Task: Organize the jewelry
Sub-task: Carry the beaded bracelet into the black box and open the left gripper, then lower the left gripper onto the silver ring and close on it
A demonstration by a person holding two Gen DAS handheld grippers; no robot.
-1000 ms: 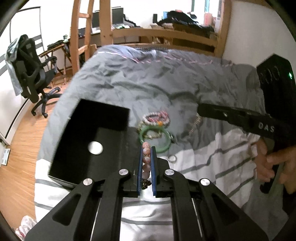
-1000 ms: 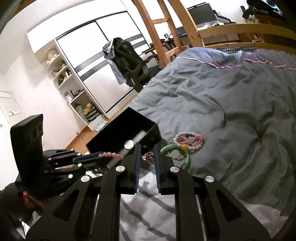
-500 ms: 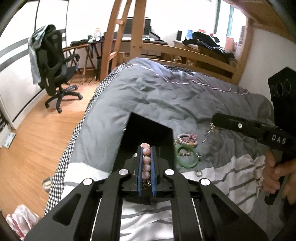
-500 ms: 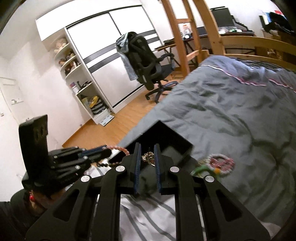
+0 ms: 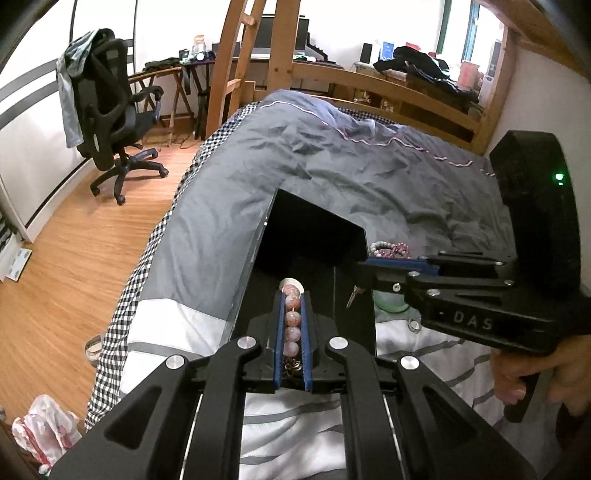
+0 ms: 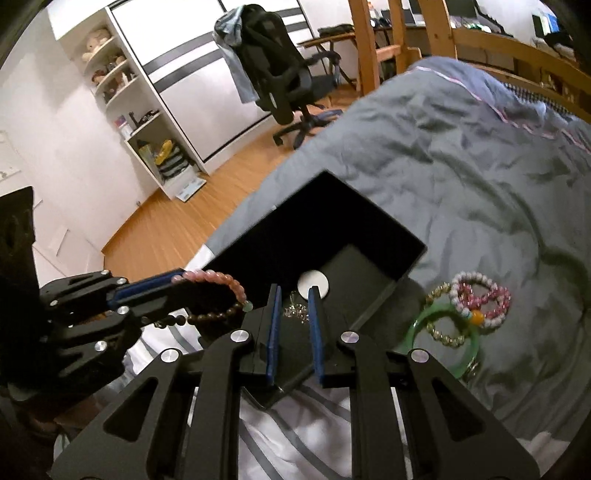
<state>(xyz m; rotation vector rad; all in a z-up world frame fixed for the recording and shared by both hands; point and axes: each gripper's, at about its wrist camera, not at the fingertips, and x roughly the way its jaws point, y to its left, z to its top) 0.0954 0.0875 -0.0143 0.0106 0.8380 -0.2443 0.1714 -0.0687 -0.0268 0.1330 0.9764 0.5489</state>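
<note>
Grey bed quilt [image 6: 461,155] carries the open black rectangular box [image 6: 332,218]. Left tool [image 5: 291,295], clamped on the pink-and-brown beaded bracelet [image 6: 214,277], hovers over it, frame centre; release likely next (right tool [image 6: 293,299] parted, gold chain [image 6: 295,312] apparently just dropped).

A wooden floor [image 5: 74,266] is seen beside a bed covered by a grey quilt [image 5: 332,173], with a checked sheet [image 5: 147,254] showing along its edge. A black office chair [image 5: 110,122], draped with a pale garment, is placed before white sliding wardrobe doors [image 6: 192,66], next to which open white shelves [image 6: 122,92] are filled with soft toys and small items. A wooden ladder and bed frame [image 5: 251,66] are set behind the bed, and a desk with a monitor [image 5: 280,33] is lit by daylight from a window [image 5: 469,29].
</note>
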